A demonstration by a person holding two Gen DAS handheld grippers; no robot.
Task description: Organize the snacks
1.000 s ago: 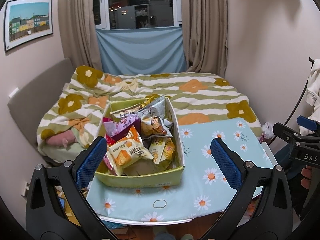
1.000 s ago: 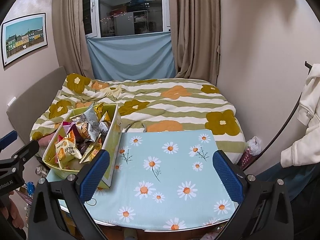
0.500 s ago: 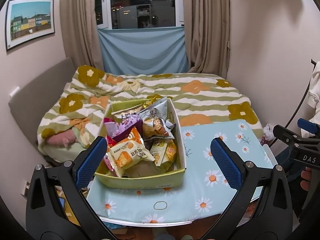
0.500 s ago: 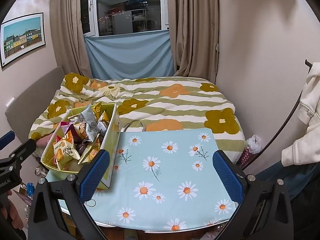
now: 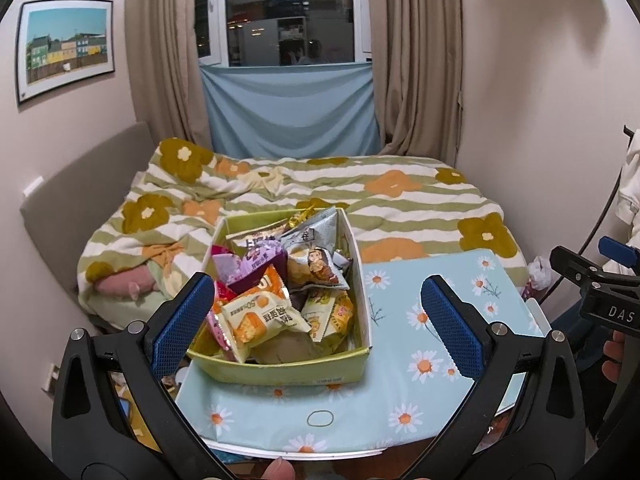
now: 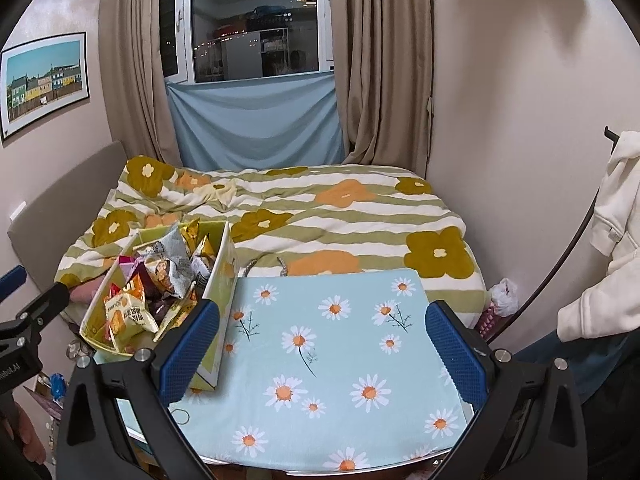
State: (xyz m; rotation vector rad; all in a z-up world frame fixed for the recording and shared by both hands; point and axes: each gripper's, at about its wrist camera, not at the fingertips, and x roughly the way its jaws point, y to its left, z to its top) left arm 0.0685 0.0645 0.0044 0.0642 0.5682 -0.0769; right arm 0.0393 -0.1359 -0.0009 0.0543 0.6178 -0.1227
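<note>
Left wrist view first: over at nine o'clock a framed picture [image 5: 66,46] of coloured houses hangs on the wall, and below it a bed with a green-striped flower quilt [image 5: 304,192] runs back to the curtained window at twelve. Dead centre, a green box [image 5: 280,370] sits on the left part of a small table under a daisy-print cloth [image 5: 436,344], and it is heaped with snack packets: an orange biscuit packet [image 5: 262,320] at the front, a purple packet [image 5: 252,262] behind it, a silver chip bag [image 5: 314,248] toward the back. The left gripper [image 5: 318,330] hovers just short of that box, blue pads spread wide, nothing between them; its left fingertip [image 5: 182,322] overlaps the box's near-left corner in the frame, though I cannot tell if it touches. At three o'clock the right gripper's tip pokes in, clear of the table. Switch to the right wrist view: the box [image 6: 218,300] is now at nine o'clock, packets spilling above its rim, its side wall beside the left pad. The right gripper [image 6: 322,354] is wide open too, empty, hanging over the bare stretch of cloth [image 6: 340,340]. At three o'clock, a cream hooded garment [image 6: 612,240] hangs by the wall.
</note>
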